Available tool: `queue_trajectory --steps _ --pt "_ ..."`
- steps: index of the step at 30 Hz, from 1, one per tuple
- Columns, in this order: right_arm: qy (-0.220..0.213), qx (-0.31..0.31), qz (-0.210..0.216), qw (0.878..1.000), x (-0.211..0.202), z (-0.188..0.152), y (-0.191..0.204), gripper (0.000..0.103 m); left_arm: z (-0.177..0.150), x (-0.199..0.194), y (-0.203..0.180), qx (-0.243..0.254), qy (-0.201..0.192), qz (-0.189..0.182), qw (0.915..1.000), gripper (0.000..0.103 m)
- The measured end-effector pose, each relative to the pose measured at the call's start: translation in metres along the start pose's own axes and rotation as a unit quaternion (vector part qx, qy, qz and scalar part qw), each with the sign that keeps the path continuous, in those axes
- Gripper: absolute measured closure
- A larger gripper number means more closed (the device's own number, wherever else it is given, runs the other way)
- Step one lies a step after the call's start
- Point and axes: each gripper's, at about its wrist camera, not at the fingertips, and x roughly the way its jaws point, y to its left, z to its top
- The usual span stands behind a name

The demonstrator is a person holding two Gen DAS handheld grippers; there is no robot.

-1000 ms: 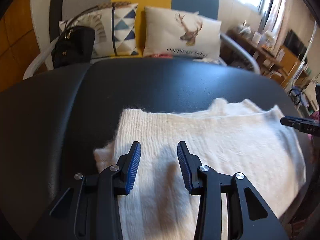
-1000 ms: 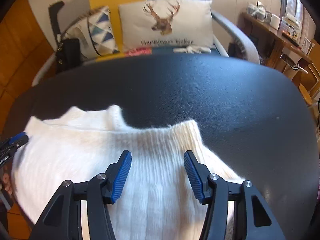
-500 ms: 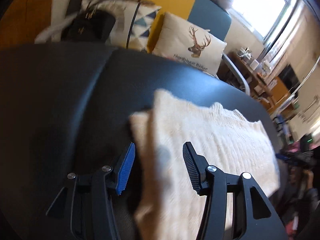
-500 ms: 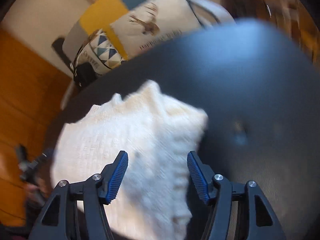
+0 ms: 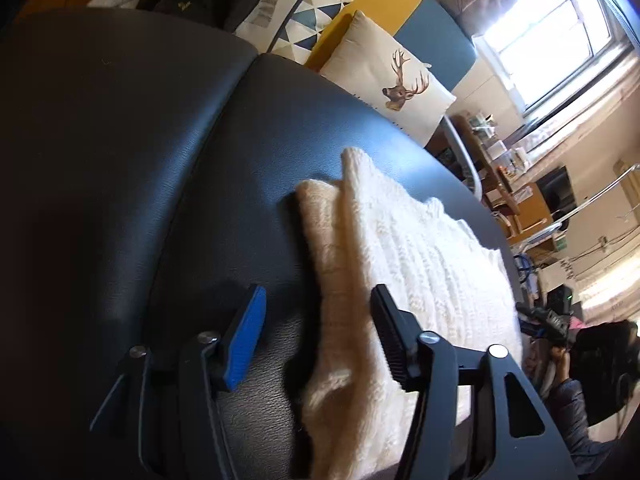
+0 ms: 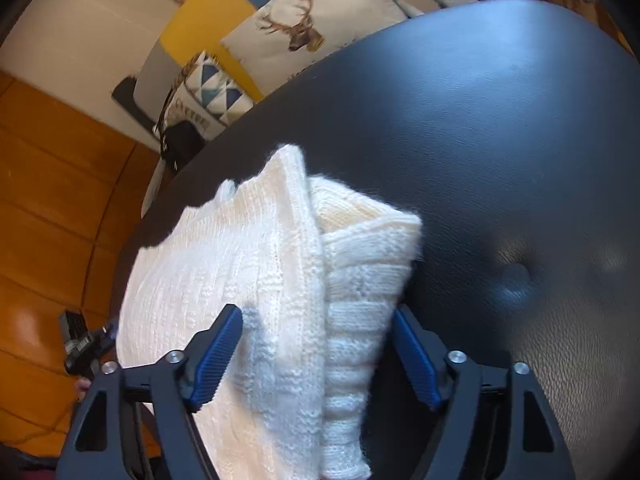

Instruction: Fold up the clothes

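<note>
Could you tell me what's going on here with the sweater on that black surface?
A person with a gripper in each hand is folding a white knitted sweater on a black padded surface. The left gripper straddles one side edge, the right gripper the other. Both sets of jaws are opening, with the knit lying between them unclamped, its side parts already tucked in.

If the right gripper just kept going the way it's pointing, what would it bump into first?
Most likely the white knitted sweater: its folded edge lies between the opening fingers of the right gripper, on the black padded surface. Depth is hard to judge.
</note>
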Motion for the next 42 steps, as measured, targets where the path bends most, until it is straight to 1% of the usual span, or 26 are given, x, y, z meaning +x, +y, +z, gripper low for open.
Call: queue_trajectory --steps 3,4,6,9,10,11,13,16,19,20,21,22,24,25,26,27,30,31,33,36,38,40,42 --pt "0.002 -0.031 -0.013 0.999 0.003 -0.002 0.007 0.022 0.003 0.007 -0.002 0.007 0.009 -0.011 0.9999 0.043" --pt "0.002 -0.032 -0.014 0.999 0.004 -0.002 0.008 0.021 0.004 0.009 -0.003 0.012 0.012 -0.013 0.9998 0.043" --pt "0.0 -0.012 -0.003 1.0 0.003 -0.001 0.003 0.021 0.007 0.013 -0.004 0.015 0.018 -0.018 0.9996 0.043" --pt "-0.001 0.026 0.029 0.999 0.001 0.003 -0.009 0.019 0.013 0.019 -0.005 0.016 0.023 -0.028 0.9992 0.038" --pt "-0.001 0.032 0.036 0.999 0.0 0.003 -0.012 0.019 0.014 0.02 -0.006 0.016 0.024 -0.026 0.9992 0.037" --pt "-0.001 0.033 0.04 0.999 -0.001 0.003 -0.013 0.02 0.015 0.022 -0.008 0.016 0.026 -0.024 0.9992 0.032" --pt "-0.003 0.018 0.034 0.999 -0.001 0.001 -0.01 0.02 0.019 0.025 -0.015 0.025 0.032 -0.018 0.999 0.026" --pt "-0.004 -0.007 0.015 1.0 -0.002 -0.002 -0.005 0.02 0.022 0.032 -0.023 0.04 0.032 -0.002 0.9987 0.023" --pt "-0.004 -0.011 0.011 1.0 -0.003 -0.003 -0.005 0.02 0.023 0.038 -0.027 0.041 0.031 0.004 0.9987 0.023" --pt "-0.003 -0.012 0.011 1.0 -0.004 -0.003 -0.005 0.02 0.022 0.037 -0.029 0.044 0.032 0.009 0.9985 0.03" --pt "-0.003 -0.014 0.009 1.0 -0.004 -0.003 -0.005 0.02 0.021 0.037 -0.027 0.039 0.038 0.013 0.9984 0.044" --pt "-0.003 -0.019 0.004 1.0 -0.004 -0.003 -0.004 0.022 0.02 0.037 -0.026 0.035 0.044 0.018 0.9983 0.08" --pt "-0.004 -0.041 -0.028 0.999 -0.006 -0.006 -0.002 0.033 0.016 0.032 -0.021 0.014 0.031 0.005 0.9994 0.083" --pt "-0.003 -0.054 -0.048 0.997 -0.005 -0.007 0.001 0.045 0.014 0.031 -0.024 0.021 0.023 0.012 0.9994 0.085" --pt "-0.002 -0.063 -0.06 0.996 -0.005 -0.006 0.003 0.066 0.013 0.029 -0.027 0.028 0.015 0.02 0.9993 0.086" --pt "0.0 -0.067 -0.063 0.996 -0.004 -0.006 0.003 0.074 0.01 0.027 -0.031 0.032 0.006 0.03 0.999 0.086" --pt "0.001 -0.075 -0.07 0.995 0.0 -0.005 0.008 0.079 0.002 0.016 -0.043 0.044 -0.031 0.057 0.9969 0.087" --pt "-0.001 -0.076 -0.073 0.994 0.001 -0.003 0.01 0.08 -0.002 0.01 -0.051 0.059 -0.048 0.073 0.9944 0.088" --pt "-0.004 -0.08 -0.077 0.994 0.004 -0.001 0.016 0.082 -0.009 -0.008 -0.068 0.085 -0.087 0.094 0.9881 0.088" --pt "0.0 -0.098 -0.067 0.993 0.014 0.011 0.031 0.085 -0.016 -0.04 -0.08 0.09 -0.143 0.105 0.9801 0.088" --pt "0.01 -0.118 -0.054 0.992 0.033 0.025 0.05 0.085 -0.021 -0.066 -0.075 0.076 -0.176 0.107 0.9756 0.088" --pt "0.019 -0.145 -0.036 0.989 0.058 0.044 0.079 0.086 -0.029 -0.099 -0.068 0.064 -0.213 0.117 0.968 0.088" --pt "0.029 -0.182 -0.018 0.983 0.088 0.062 0.119 0.086 -0.04 -0.133 -0.062 0.063 -0.25 0.144 0.9555 0.088"
